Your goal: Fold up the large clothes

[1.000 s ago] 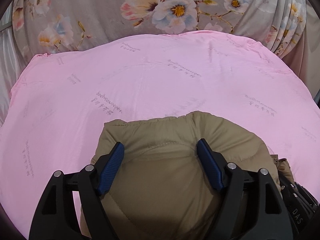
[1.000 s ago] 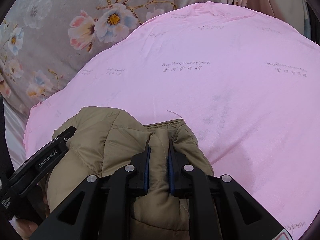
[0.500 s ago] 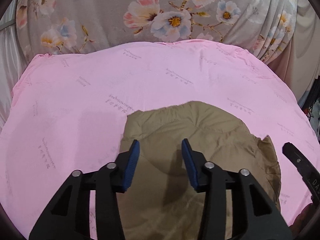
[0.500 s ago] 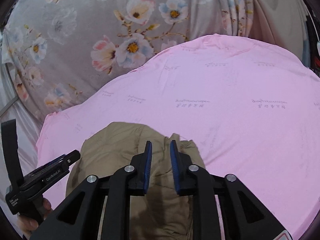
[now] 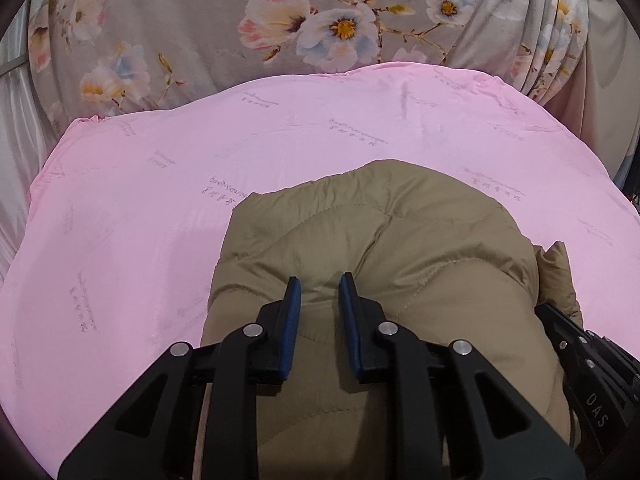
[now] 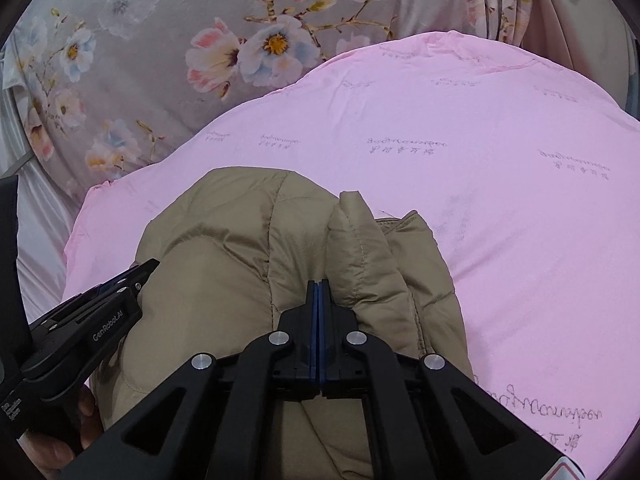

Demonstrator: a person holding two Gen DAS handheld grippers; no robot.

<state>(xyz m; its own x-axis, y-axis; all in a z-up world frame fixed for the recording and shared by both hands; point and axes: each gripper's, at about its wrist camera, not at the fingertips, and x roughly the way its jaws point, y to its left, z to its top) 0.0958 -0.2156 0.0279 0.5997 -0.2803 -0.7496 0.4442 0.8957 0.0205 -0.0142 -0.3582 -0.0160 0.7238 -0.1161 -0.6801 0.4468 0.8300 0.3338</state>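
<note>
1. On a pink sheet [image 5: 160, 208] printed with faint script, a khaki quilted jacket [image 5: 400, 248] lies bundled into a rounded heap near the front edge, toward both cameras.
2. Directly above the heap, the left gripper [image 5: 320, 284] points forward and down along the padding; its blue-padded fingers [image 5: 294, 300] stand a narrow gap apart, released, with nothing between them, tips just over the fabric.
3. To its right, the right gripper [image 6: 319, 285] sits low over the jacket's right side, its blue pads pressed flat together, clenched; whether any cloth is pinched between them cannot be told.
4. Just ahead of those tips, a raised fold of the jacket [image 6: 356, 240] stands up beside an open hem edge.
5. At the lower left of the right wrist view, the left gripper's black body angles in over the heap, a bare hand [image 6: 60, 440] gripping its handle.
6. Behind the sheet, a grey floral cloth [image 5: 200, 20] hangs in folds.
</note>
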